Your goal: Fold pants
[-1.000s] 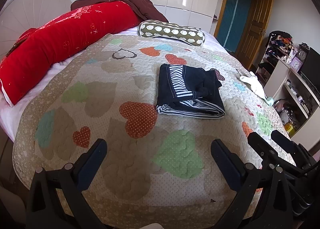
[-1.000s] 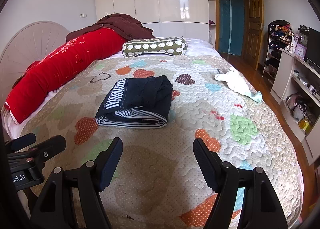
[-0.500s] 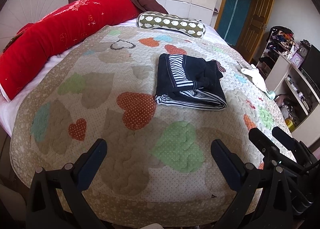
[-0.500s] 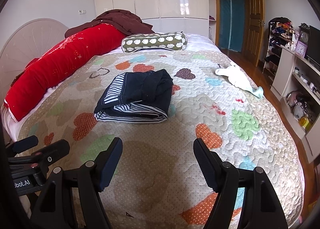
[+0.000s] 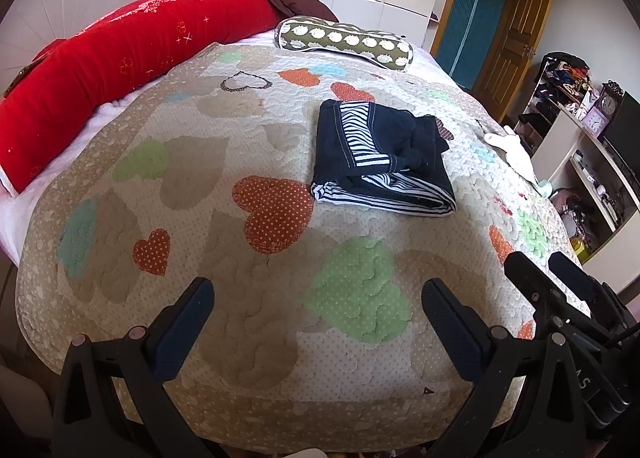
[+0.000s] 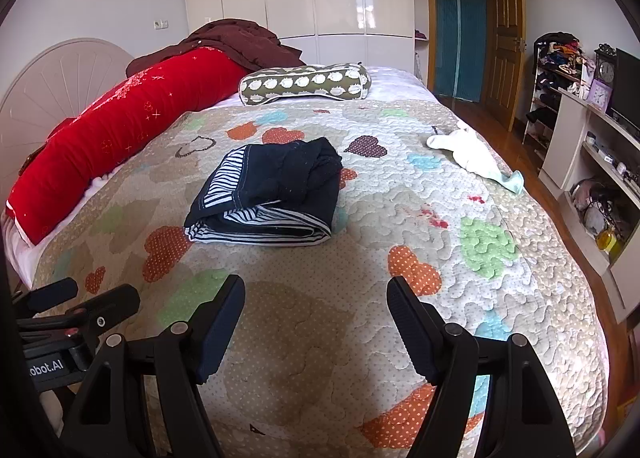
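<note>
Dark navy pants (image 5: 380,161) with a striped lining lie folded into a compact bundle in the middle of a heart-patterned quilt (image 5: 224,258) — nothing touches them. Nearer than the pants, over the quilt's near edge, the left gripper (image 5: 316,314) and right gripper (image 6: 316,306) hover side by side, fingers spread apart and empty. Beyond the pants lies a green patterned bolster (image 6: 304,82); to their right, a white cloth (image 6: 472,155).
</note>
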Available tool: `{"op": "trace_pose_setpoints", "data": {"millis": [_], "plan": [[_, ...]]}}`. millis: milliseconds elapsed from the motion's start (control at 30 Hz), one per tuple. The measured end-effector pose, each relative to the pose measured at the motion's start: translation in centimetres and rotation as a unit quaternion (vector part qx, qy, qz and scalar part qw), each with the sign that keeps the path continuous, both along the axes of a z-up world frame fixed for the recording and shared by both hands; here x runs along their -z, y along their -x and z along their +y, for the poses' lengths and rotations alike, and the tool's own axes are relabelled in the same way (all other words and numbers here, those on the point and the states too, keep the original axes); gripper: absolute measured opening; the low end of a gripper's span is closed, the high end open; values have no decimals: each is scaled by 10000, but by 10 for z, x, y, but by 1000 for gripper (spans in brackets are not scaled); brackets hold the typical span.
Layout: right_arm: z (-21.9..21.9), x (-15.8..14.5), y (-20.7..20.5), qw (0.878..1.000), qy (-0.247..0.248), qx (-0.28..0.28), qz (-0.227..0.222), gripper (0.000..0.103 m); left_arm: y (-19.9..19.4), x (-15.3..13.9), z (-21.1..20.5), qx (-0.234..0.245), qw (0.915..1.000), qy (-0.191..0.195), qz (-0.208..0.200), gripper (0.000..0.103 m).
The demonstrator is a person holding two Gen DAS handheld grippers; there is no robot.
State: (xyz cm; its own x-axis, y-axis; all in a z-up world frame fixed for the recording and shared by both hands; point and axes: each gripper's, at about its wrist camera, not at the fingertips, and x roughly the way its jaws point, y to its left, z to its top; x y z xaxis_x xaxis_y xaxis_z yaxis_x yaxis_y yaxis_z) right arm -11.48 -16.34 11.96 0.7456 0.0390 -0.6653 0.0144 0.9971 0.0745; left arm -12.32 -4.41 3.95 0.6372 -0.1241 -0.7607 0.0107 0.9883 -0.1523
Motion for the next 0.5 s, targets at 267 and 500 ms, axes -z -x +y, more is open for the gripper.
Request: {"op": "trace_pose_setpoints", "data": {"millis": [267,500], "plan": [[-2,0,-1,10000,-18,27,28,78,0,1,-1,51,10000,-4,-49,103],[3,2,-1,10000,34,-57,49,78,0,8,-6,88,9999,54,107,103]]}}
